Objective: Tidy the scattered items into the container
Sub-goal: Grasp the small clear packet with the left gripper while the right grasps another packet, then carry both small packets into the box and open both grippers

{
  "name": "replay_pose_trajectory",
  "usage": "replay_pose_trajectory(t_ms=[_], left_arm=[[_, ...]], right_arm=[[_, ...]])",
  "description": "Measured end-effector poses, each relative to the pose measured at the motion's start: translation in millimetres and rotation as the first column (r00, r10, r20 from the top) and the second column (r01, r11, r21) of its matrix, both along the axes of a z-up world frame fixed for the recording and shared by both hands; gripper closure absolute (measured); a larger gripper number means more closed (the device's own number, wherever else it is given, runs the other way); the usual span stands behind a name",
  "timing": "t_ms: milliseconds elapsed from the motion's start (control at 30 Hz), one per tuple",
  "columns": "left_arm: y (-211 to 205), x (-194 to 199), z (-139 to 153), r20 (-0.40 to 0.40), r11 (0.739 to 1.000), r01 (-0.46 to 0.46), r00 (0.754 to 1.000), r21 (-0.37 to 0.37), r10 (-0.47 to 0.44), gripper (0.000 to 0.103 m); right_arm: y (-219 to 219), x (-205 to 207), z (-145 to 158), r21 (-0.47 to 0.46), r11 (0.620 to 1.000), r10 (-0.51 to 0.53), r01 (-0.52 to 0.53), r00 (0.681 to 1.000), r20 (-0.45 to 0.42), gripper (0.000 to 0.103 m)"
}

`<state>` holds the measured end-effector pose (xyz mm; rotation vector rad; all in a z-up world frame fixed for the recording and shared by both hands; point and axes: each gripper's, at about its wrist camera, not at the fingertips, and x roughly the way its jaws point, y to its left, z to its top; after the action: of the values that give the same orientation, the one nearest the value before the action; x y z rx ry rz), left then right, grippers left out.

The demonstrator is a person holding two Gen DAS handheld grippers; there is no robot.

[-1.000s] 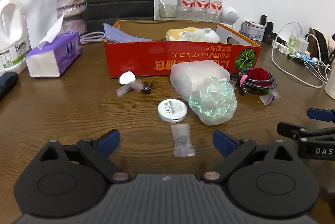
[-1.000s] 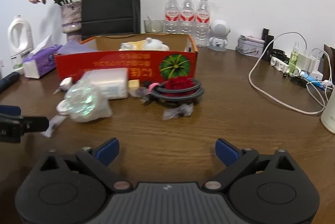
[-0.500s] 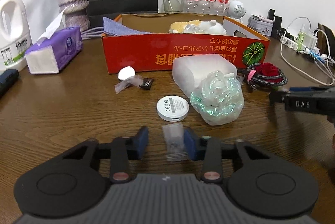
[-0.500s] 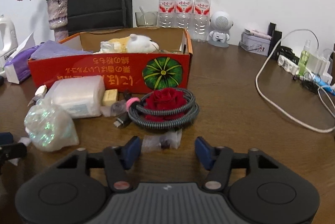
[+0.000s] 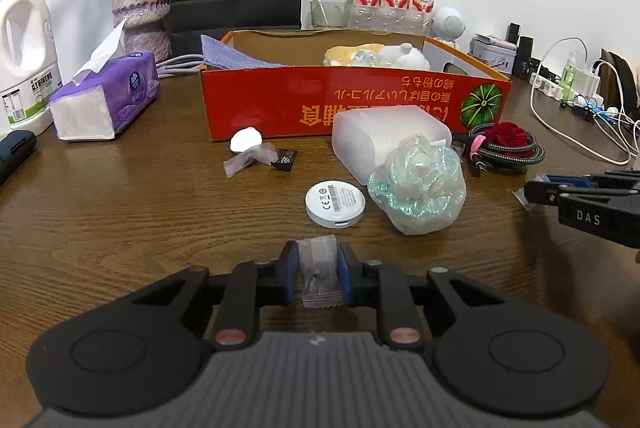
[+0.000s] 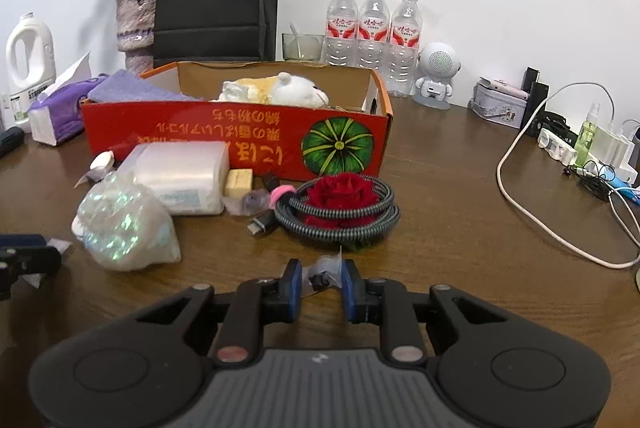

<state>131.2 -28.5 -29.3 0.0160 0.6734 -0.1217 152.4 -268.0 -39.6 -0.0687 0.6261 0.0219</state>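
Left wrist view, lower centre: left hand-held gripper [image 5: 318, 270] pinching light, crinkly sachet [image 5: 320, 268] mid-body; likely slippery, right likewise.

A black paper bag [image 6: 216, 0] stands against the wall, with a vase of dried flowers [image 6: 134, 22] to its left and three water bottles [image 6: 374, 28] to its right; a glass cup [image 6: 302, 46] sits between bag and bottles. A white detergent jug [image 5: 26, 56] and a purple tissue pack [image 5: 106, 96] occupy the left side of the wooden table [image 6: 460, 188]. On the right are a small white robot-shaped speaker [image 6: 438, 74], a tin box [image 6: 498, 108] and a white cable [image 6: 532, 204] leading to a power strip [image 6: 560, 148].
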Motion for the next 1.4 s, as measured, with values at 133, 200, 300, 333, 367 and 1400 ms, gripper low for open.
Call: replay_pose_trajectory(t_ms=[133, 200, 300, 333, 367, 1400], left_arm=[[4.0, -7.2, 1.7, 0.009, 1.0, 0.003, 1.0, -0.011, -0.002, 0.082], [6.4, -11.4, 3.8, 0.015, 1.0, 0.001, 1.0, -0.017, 0.0, 0.082], [9.8, -18.1, 9.5, 0.033, 1.0, -0.001, 0.999, -0.024, 0.002, 0.082], [11.1, -20.7, 11.9, 0.041, 1.0, 0.0, 0.999, -0.028, 0.002, 0.082], [12.3, -23.4, 14.7, 0.05, 1.0, 0.0, 0.999, -0.031, 0.001, 0.082], [10.8, 127.2, 110.6, 0.1, 0.978, 0.089, 0.992, -0.187, -0.071, 0.082]], right_arm=[[1.6, -15.5, 4.3, 0.024, 1.0, 0.009, -0.009, 1.0, 0.018, 0.088], [2.5, -23.2, 6.5, 0.036, 0.999, 0.011, -0.012, 1.0, 0.027, 0.088], [4.1, -33.0, 8.7, 0.055, 0.998, 0.014, -0.016, 0.999, 0.033, 0.088], [4.9, -36.1, 9.6, 0.06, 0.998, 0.016, -0.018, 0.999, 0.035, 0.088], [6.0, -38.9, 10.8, 0.063, 0.998, 0.018, -0.02, 0.999, 0.039, 0.088], [32.2, 109.6, 106.5, 0.084, 0.987, 0.127, -0.138, 0.984, 0.127, 0.088]])
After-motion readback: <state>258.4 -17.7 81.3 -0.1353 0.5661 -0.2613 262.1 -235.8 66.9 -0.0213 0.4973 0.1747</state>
